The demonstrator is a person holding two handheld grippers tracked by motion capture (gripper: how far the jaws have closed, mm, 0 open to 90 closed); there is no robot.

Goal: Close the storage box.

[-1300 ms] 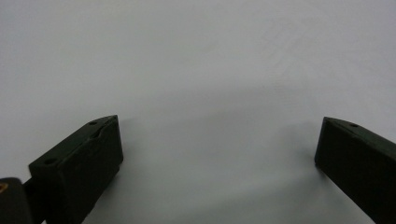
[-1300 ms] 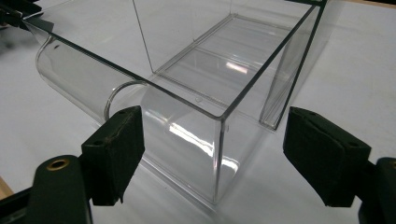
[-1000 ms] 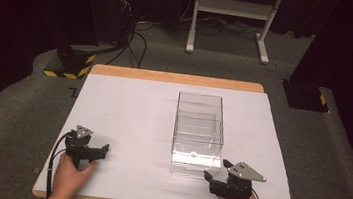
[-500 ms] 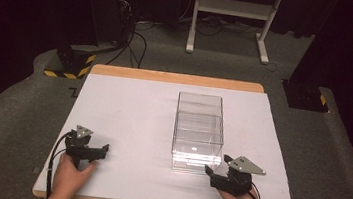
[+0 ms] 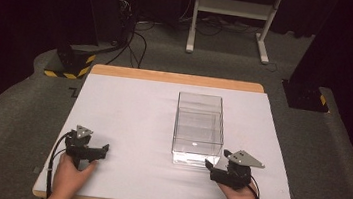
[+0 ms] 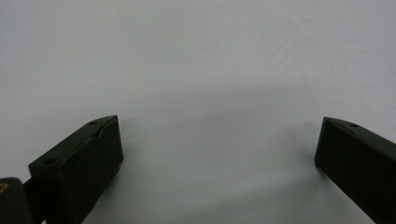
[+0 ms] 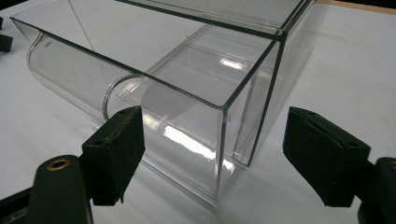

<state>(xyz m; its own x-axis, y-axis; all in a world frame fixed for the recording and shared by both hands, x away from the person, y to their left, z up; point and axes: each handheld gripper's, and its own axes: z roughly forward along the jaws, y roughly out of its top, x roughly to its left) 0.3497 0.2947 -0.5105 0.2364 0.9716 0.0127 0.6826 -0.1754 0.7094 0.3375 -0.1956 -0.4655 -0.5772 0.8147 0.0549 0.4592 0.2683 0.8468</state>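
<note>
A clear plastic box [image 5: 199, 128] stands on the white table cover, right of centre. In the right gripper view its near corner [image 7: 219, 135] rises between the two black jaws, which stand wide apart without touching it. My right gripper [image 5: 213, 168] is open, just in front of the box's near right corner. My left gripper [image 5: 99, 151] rests at the front left of the table, open, with only bare white surface [image 6: 210, 140] between its jaws. A hand holds each gripper.
The white cover [image 5: 127, 114] lies over a wooden table whose edge [image 5: 177, 78] shows at the back. Beyond it stand a white frame leg [image 5: 192, 26], cables and a yellow-black striped base [image 5: 67, 69] on grey carpet. Open room lies between the grippers.
My right gripper has shifted slightly left and forward, toward the box's near corner. The left gripper and the box have stayed put.
</note>
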